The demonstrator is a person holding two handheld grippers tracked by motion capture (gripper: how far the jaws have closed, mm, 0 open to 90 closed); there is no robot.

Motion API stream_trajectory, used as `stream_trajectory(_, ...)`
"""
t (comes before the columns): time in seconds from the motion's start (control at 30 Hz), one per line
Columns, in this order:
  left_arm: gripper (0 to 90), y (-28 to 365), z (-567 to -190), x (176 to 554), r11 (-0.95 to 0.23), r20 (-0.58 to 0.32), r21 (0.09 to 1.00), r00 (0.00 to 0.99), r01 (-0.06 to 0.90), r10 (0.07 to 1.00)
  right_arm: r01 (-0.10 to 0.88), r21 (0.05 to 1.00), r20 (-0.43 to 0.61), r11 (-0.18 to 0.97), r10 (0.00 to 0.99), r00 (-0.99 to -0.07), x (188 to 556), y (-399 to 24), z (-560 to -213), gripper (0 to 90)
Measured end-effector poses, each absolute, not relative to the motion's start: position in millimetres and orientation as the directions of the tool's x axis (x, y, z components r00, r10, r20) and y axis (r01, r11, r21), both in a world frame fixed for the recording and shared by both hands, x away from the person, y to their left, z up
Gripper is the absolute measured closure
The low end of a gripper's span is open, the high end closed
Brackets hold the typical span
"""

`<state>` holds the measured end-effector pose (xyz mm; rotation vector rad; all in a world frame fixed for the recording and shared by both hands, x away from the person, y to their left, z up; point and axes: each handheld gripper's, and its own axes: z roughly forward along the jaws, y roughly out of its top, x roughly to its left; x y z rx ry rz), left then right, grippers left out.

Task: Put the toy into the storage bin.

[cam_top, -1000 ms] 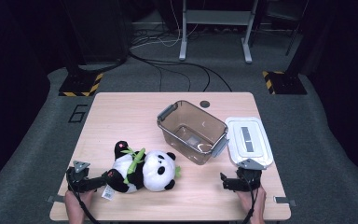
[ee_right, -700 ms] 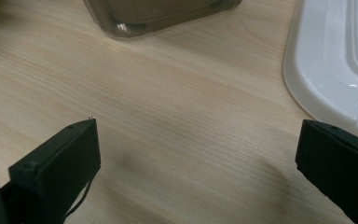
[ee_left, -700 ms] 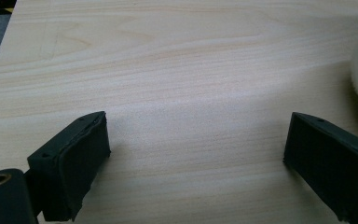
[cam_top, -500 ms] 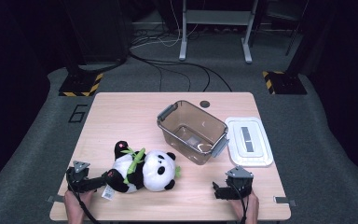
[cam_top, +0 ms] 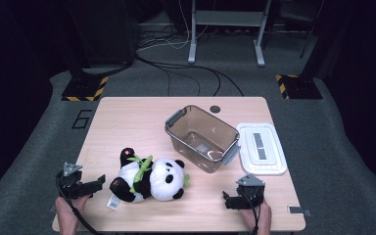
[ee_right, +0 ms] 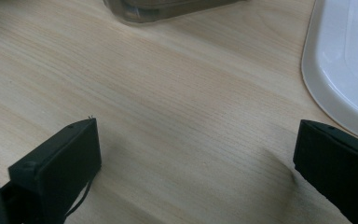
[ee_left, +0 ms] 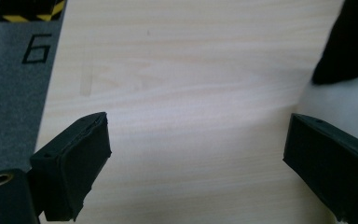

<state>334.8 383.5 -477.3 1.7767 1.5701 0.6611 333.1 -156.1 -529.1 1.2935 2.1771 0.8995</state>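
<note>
Panda plush (cam_top: 152,178) lies on its side on the worktop (cam_top: 127,127), just in front and to the left of the clear storage bin (cam_top: 203,139), whose white lid (cam_top: 262,149) rests flat beside the bin on the far side from the toy. Left gripper (cam_top: 95,184) sits just beside the panda's dark leg, fingers (ee_left: 72,168) spread wide and empty; right gripper (cam_top: 227,199) waits in front of the bin, fingers (ee_right: 56,165) likewise wide with nothing between them. Likely risk: pinching only loose fur or the hang tag would let the soft body sag and slip, or snag on the bin's rim.
</note>
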Motion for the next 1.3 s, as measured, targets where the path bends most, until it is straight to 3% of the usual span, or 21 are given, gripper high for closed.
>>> stream_trajectory(0.6, 2.8, 321, -394, 328, -0.166, -0.017, 0.822, 0.314, 0.544, 0.949, 0.602, 0.725, -0.04, 0.335, 0.893, -0.448, 334, -157, -529, 0.0)
stream_trajectory(1.13, 0.1, 251, -395, 338, -0.272, -0.017, 0.782, 0.456, 0.56, 0.89, 0.604, 0.728, -0.033, 0.324, 0.896, -0.442, 334, -157, -529, 0.7)
stream_trajectory(1.3, 10.5, 235, -404, 340, -0.319, -0.003, 0.757, 0.492, 0.57, 0.87, 0.608, 0.724, -0.023, 0.326, 0.892, -0.451, 335, -158, -529, 0.7)
